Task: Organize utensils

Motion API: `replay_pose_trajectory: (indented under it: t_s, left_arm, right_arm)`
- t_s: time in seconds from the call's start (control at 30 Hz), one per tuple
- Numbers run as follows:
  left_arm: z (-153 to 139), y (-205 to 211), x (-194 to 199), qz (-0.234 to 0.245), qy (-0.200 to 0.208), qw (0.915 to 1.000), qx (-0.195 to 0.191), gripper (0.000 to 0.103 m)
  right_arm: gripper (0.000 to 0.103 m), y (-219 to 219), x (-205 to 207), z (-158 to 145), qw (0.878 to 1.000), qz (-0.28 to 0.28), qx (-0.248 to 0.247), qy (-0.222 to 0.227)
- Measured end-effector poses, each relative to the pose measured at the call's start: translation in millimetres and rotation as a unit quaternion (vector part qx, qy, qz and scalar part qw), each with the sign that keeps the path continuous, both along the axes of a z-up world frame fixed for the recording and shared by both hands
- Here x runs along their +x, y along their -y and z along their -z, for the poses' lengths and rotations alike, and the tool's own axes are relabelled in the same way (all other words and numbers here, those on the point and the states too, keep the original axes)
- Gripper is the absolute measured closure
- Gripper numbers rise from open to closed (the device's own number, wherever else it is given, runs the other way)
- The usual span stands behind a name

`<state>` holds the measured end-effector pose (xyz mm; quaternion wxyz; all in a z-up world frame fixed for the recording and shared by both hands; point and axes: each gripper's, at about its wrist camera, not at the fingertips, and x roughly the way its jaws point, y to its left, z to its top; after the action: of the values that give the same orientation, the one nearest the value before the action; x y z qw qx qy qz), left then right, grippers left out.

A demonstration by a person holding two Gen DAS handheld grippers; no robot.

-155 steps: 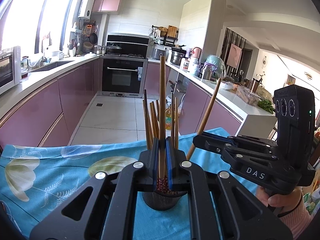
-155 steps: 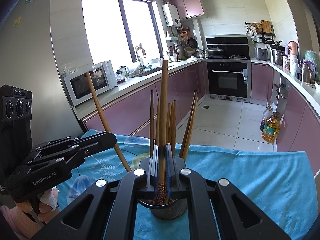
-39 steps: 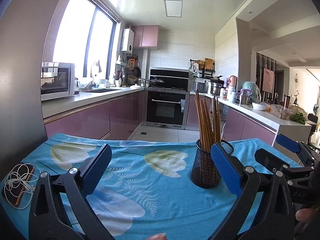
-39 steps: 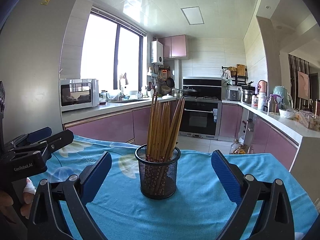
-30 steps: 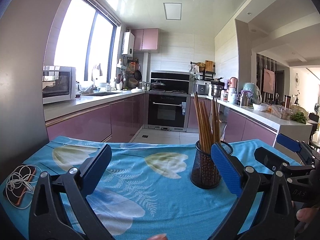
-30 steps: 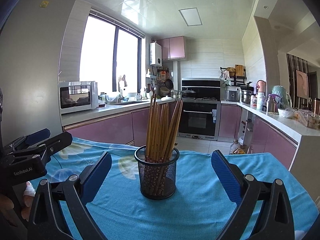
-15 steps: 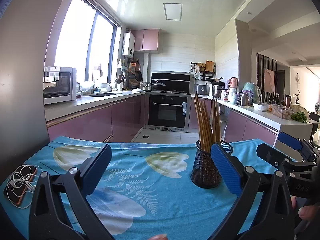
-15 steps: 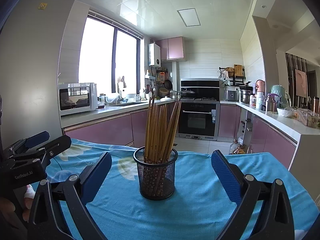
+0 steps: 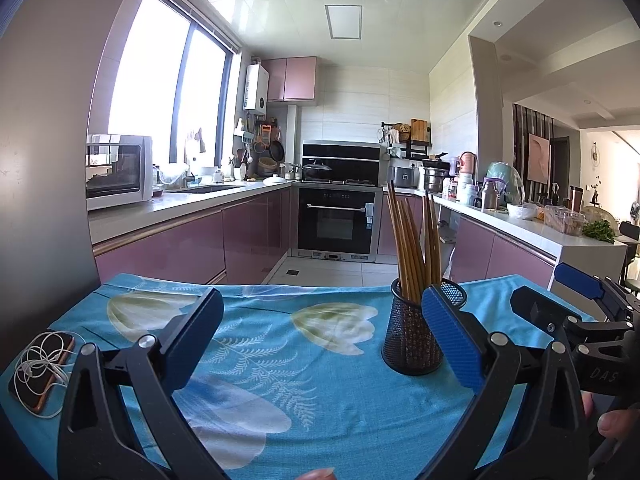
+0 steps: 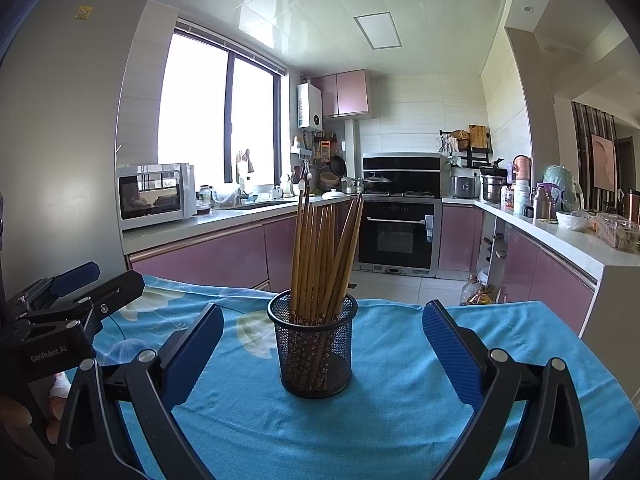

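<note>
Right wrist: both tongs (image 10: 322, 354) now wide apart, empty; chopsticks (image 10: 324, 256) all in holder (image 10: 313, 354).

A: Can you see my whole right gripper (image 9: 556, 300)?

B: No. The picture's edge cuts it off, and your hand (image 9: 612, 424) too.

A: My left finger pad (image 9: 448, 336) hides part of the mesh cup (image 9: 408, 340). The bottoms of the chopsticks (image 10: 320, 252) are hard to see through the mesh.

B: What about the phone (image 9: 42, 376)?

A: White earphones (image 9: 40, 360) cover most of it. The jars on the far counter (image 10: 532, 216) are too small to read.
</note>
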<state>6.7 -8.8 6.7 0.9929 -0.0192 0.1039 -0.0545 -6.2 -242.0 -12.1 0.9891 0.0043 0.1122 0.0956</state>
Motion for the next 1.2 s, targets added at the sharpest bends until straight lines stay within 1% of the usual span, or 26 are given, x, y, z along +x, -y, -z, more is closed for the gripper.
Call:
replay_pose_trajectory:
  t_s: [1.2]
  left_arm:
    - [0.1, -0.6, 1.0, 0.0, -0.001, 1.0, 0.001, 0.005]
  right_arm:
    - [0.007, 2.8, 2.5, -0.8, 1.0, 0.004, -0.001, 0.0]
